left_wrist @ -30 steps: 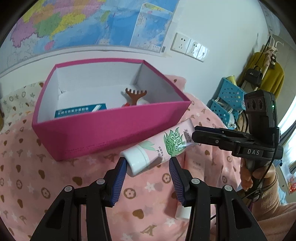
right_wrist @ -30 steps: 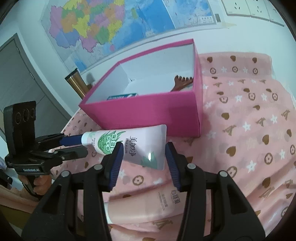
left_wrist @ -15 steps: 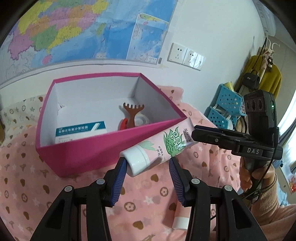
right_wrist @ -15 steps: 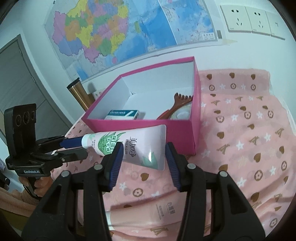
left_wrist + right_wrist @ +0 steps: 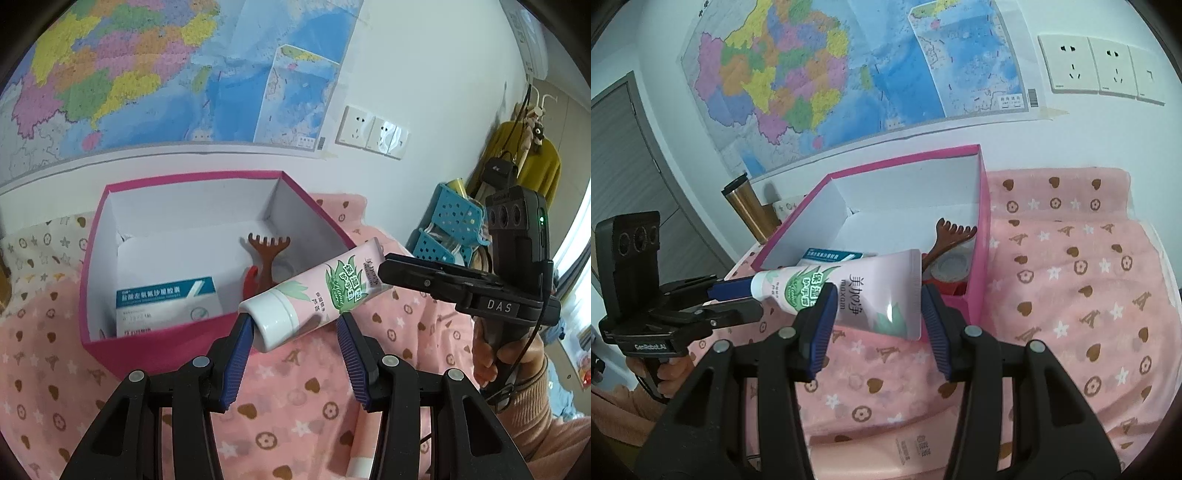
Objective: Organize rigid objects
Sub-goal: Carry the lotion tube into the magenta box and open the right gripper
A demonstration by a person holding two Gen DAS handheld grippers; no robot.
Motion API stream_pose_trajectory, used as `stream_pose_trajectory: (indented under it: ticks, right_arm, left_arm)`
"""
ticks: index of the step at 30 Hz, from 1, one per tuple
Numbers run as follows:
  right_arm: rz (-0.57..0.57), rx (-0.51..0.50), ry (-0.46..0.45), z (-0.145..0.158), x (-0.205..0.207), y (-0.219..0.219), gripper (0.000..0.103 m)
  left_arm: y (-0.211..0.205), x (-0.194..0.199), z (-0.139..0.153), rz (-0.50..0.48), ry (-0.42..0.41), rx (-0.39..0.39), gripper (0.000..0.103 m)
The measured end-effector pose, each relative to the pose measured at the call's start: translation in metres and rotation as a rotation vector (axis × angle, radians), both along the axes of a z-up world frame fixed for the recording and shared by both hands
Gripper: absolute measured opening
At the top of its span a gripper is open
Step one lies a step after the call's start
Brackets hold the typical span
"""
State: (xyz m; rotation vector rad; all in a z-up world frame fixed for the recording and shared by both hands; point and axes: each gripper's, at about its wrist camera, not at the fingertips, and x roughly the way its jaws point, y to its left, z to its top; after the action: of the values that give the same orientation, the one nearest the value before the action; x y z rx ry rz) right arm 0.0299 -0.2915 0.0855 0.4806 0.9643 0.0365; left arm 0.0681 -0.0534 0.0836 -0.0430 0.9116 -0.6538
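A pink hand-cream tube [image 5: 317,291] with green leaf print and a white cap hangs in the air over the near wall of the pink box [image 5: 184,182]. My left gripper [image 5: 293,325] is shut on its cap end. My right gripper [image 5: 877,306] is shut on its flat crimped end [image 5: 886,295]. In the right wrist view the left gripper [image 5: 738,299] clamps the cap from the left. Inside the box [image 5: 982,229] lie a blue-and-white medicine carton [image 5: 166,299], a brown comb-like scratcher [image 5: 267,254] and tape rolls [image 5: 951,266].
A second pale pink tube [image 5: 912,446] lies on the heart-patterned cloth [image 5: 1071,295] below my right gripper. A copper flask [image 5: 746,206] stands left of the box by the wall. Blue perforated baskets [image 5: 454,221] sit to the right.
Both grippers have risen with the tube held between them, moving toward the box. More of the box's inside shows now, and the tube overlaps its near wall.
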Motion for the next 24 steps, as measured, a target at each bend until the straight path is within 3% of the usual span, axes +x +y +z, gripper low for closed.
stream_pose_trajectory:
  ticks: [24]
  right_arm:
    - [-0.016, -0.023, 0.044, -0.017, 0.033, -0.020, 0.050]
  left_arm:
    - [-0.013, 0.039, -0.009, 0.022, 0.022, 0.045, 0.047]
